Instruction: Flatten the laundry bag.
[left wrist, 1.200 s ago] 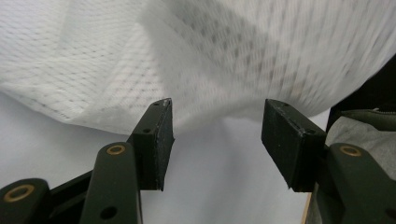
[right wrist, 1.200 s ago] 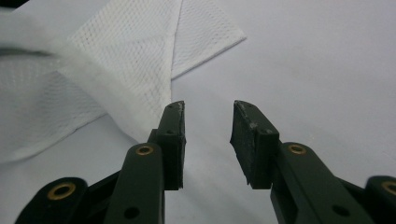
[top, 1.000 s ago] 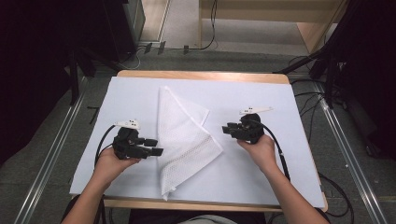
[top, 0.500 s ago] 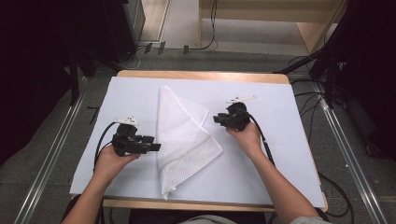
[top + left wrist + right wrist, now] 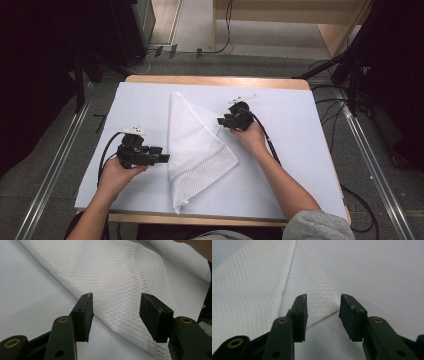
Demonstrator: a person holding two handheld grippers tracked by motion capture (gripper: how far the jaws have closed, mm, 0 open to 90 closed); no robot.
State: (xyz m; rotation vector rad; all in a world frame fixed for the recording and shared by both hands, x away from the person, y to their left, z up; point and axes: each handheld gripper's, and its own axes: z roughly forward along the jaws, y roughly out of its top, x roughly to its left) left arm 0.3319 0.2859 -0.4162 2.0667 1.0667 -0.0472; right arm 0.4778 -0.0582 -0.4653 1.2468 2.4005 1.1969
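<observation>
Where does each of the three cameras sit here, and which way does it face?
High view: above the person's side, looking forward and down on the table; both forearms, left gripper and right gripper show.
Left gripper view: rides the left gripper, looking along its open jaws at the white mesh cloth.
Right gripper view: rides the right gripper, facing a cloth corner between its jaws, which have just been opening.
Shared: all three show the cloth.
</observation>
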